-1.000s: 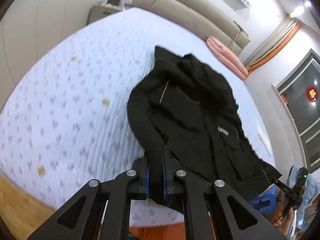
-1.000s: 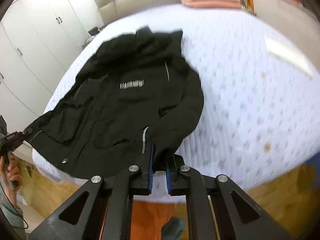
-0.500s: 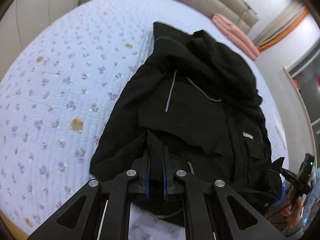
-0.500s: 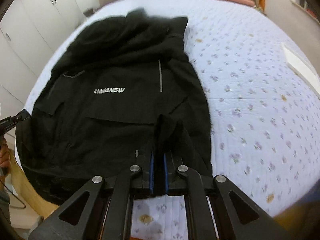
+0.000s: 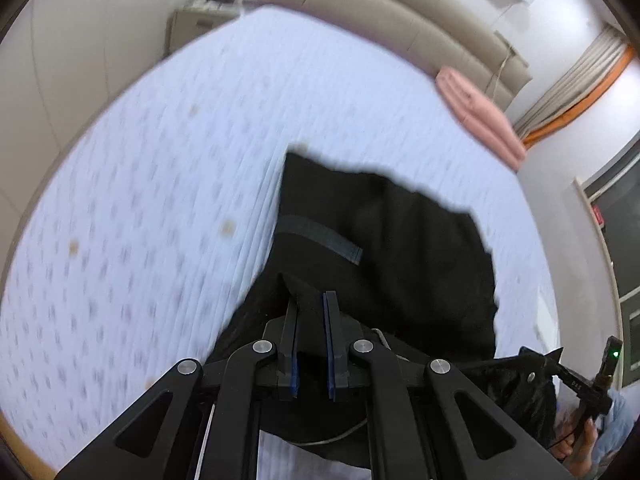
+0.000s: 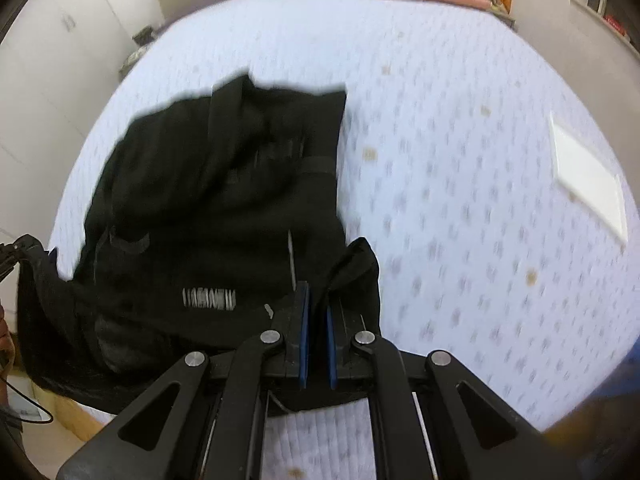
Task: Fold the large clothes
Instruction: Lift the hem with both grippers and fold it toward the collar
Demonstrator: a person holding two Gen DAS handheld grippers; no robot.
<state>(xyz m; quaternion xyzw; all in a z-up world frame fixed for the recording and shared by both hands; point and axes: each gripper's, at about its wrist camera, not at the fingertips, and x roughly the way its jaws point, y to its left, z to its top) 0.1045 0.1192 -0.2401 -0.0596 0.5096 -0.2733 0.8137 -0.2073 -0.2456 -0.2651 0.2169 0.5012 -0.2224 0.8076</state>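
Note:
A large black jacket (image 5: 400, 248) lies bunched on the bed with its lower part folded up over the upper part. A white logo (image 6: 209, 299) shows on its chest in the right wrist view. My left gripper (image 5: 311, 312) is shut on a pinch of the black fabric at the jacket's near left edge. My right gripper (image 6: 317, 308) is shut on the black fabric at the jacket's (image 6: 224, 200) near right edge. Both views are motion-blurred.
The bed has a white quilt with small flowers (image 5: 160, 184) and a beige headboard (image 5: 400, 20). Folded pink bedding (image 5: 480, 116) lies at the head end. A white flat item (image 6: 588, 176) lies on the bed's right side. A nightstand (image 5: 200, 20) stands at the far left.
Both grippers have carried the jacket's edge forward toward the headboard, so the jacket now lies doubled and shorter. Both views tilted up and blurred.

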